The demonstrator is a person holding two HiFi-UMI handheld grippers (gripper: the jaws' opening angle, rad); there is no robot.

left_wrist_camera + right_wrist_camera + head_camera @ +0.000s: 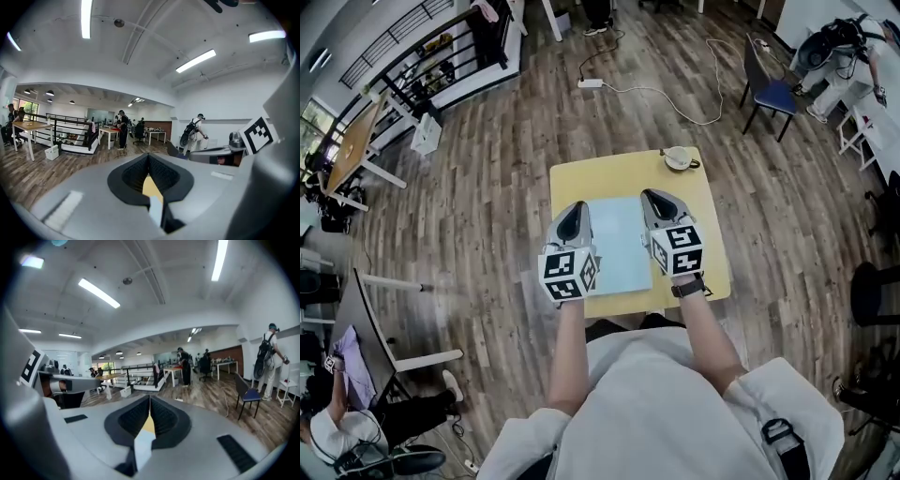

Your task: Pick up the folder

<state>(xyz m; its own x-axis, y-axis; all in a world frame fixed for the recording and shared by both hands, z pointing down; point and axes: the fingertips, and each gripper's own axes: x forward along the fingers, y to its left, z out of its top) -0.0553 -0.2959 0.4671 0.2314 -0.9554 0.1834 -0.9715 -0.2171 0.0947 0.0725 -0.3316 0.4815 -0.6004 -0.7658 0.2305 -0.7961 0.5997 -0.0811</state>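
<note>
A pale blue folder (617, 242) lies flat on a small yellow table (591, 178). My left gripper (578, 214) hovers over the folder's left edge and my right gripper (654, 197) over its right edge, both pointing away from me. In the left gripper view the jaws (149, 157) are shut with nothing between the pads; a sliver of the yellow table (151, 186) and the folder (154, 211) shows below them. The right gripper (150, 399) is likewise shut and empty, with the folder (143, 444) showing under it.
A round cup-like dish (679, 157) stands at the table's far right corner. A blue chair (769, 92) stands to the far right on the wooden floor, and a power strip with a cable (590, 83) lies beyond the table. People work at desks further off.
</note>
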